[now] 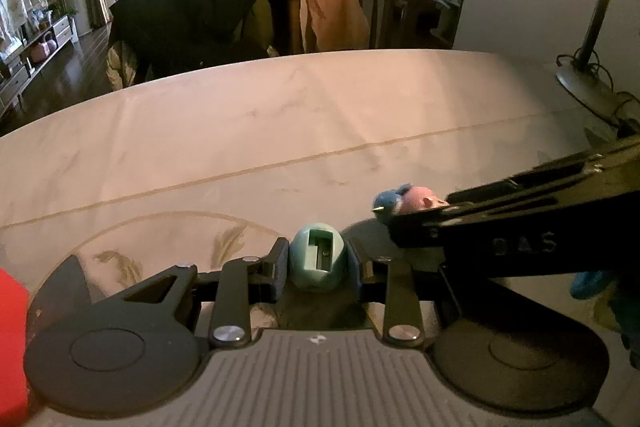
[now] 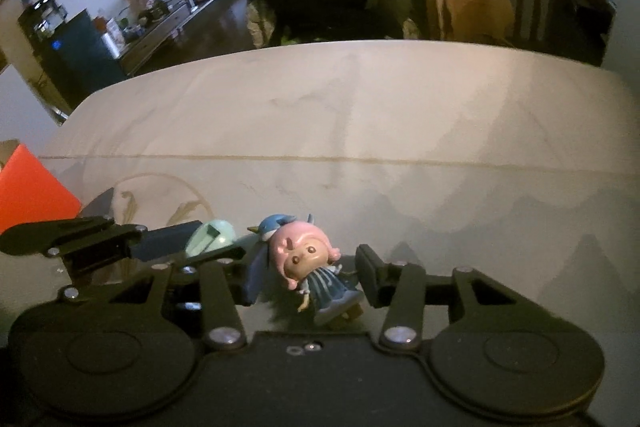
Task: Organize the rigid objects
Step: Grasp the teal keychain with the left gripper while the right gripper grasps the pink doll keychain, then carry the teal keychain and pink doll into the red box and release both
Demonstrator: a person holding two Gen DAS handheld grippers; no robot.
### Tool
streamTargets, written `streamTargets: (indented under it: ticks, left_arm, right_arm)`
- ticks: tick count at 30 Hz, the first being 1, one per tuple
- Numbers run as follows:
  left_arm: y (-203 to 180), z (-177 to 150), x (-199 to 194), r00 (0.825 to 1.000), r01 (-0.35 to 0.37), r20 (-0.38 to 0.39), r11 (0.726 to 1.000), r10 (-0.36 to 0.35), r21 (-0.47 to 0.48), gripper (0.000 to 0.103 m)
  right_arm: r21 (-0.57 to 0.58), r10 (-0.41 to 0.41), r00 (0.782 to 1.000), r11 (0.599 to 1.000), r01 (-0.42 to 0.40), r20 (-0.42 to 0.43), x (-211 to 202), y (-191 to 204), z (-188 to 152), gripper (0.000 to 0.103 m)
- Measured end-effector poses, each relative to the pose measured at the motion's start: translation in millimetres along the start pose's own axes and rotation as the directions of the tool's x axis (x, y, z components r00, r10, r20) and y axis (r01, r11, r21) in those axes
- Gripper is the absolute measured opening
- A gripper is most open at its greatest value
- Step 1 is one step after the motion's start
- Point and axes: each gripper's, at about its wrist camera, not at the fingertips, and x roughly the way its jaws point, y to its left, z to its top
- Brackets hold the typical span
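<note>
Marbled and pale, the surface [image 1: 280, 131] fills both views. At lower centre of the left view, a mint pencil sharpener [image 1: 317, 257] is clamped by the left hand-held gripper [image 1: 318, 259]. At lower centre of the right view, a pink-haired figurine [image 2: 308, 267] is seen between the parted fingers of the right hand-held gripper [image 2: 310, 277]; whether it is gripped cannot be told. A red box [image 2: 28, 187] is seen at the left edge.

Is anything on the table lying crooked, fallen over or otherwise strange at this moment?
The doll between the right tongs is tilted, head leaning left and feet pointing lower right, not upright. The left tongs hold the green pencil sharpener squarely. Nothing looks spilled or broken on the table.
</note>
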Motion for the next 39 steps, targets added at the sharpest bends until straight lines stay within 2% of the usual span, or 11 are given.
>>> streamTargets:
  ticks: [8,18,29,39]
  left_arm:
    - [0.0,-6.9,-20.7,1.0,0.015,-0.018,0.999,-0.016,-0.037,0.03]
    - [10.8,-10.5,-77.5,0.999,0.034,-0.005,0.996,-0.034,-0.08,0.03]
    - [43.5,-14.4,-153.3,0.999,0.041,0.029,0.99,-0.038,-0.132,0.03]
    - [98.5,-31.0,-212.6,0.997,0.038,0.069,0.989,-0.028,-0.143,0.03]
  right_arm:
    - [0.036,-0.013,1.0,0.999,0.012,0.021,-26.8,7.1,-14.1,0.046]
    - [0.044,-0.029,0.997,0.999,0.026,0.066,-75.8,36.1,-21.2,0.047]
    - [-0.001,-0.027,0.994,1.0,0.027,0.109,-125.8,94.5,-25.3,0.047]
    - [-0.044,-0.009,0.991,0.999,0.015,0.135,-141.9,167.5,-27.3,0.047]
